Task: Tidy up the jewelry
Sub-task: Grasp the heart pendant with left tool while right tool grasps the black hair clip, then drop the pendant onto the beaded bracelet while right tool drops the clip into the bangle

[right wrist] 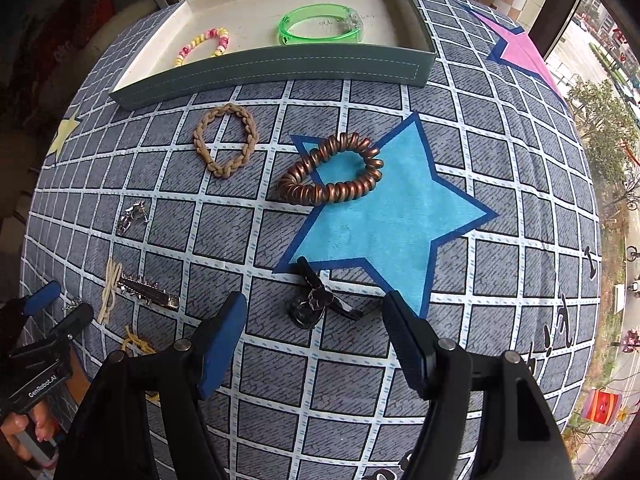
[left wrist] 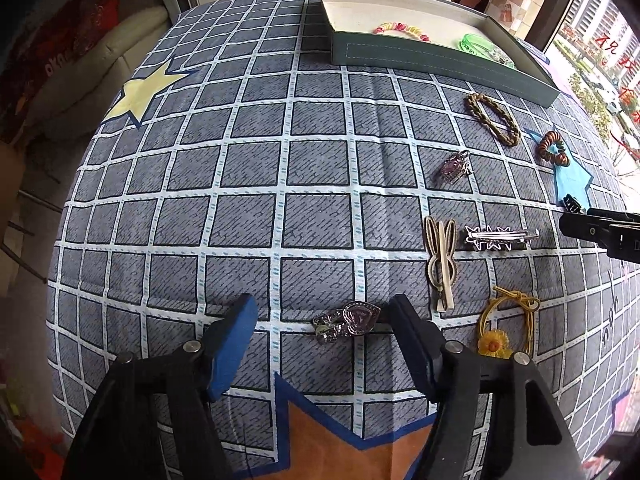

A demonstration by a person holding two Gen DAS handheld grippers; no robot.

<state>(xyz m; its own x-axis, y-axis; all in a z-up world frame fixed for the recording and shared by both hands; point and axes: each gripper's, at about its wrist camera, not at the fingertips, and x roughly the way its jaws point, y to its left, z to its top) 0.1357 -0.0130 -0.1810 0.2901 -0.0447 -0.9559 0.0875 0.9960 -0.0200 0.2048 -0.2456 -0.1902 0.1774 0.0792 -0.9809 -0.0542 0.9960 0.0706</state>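
**Both grippers poised over clips, tray partly filled**

A checked grey cloth [left wrist: 248, 184] with coloured stars covers the worktop. The landmark is the grey tray [right wrist: 280, 70] at the far edge. Inside it lie a green bangle [right wrist: 320, 26] and a pink-and-yellow bead bracelet [right wrist: 204, 46].

Just in front of the tray, on the cloth, lies a tan braided band [right wrist: 224, 140]. Beside it, a little nearer the camera, a copper coil tie [right wrist: 332, 168] overlaps the blue star [right wrist: 396, 220]. Further from the tray sit a small silver claw clip [left wrist: 456, 168], a rabbit-ear clip [left wrist: 440, 260], a spiky silver barrette [left wrist: 500, 236] and a yellow elastic with a flower [left wrist: 504, 324].

The left gripper [left wrist: 320, 320] points steeply down at the near side, well apart from the tray. Its jaws stand apart around a heart clip [left wrist: 348, 320] that lies on the cloth; the right finger seems to be at the clip's end, the left finger clear of it, so nothing is grasped.

The right gripper [right wrist: 316, 312] hangs over a black clip [right wrist: 316, 300] at the blue star's near point. Its jaws are spread, both fingers clear of the clip, released.
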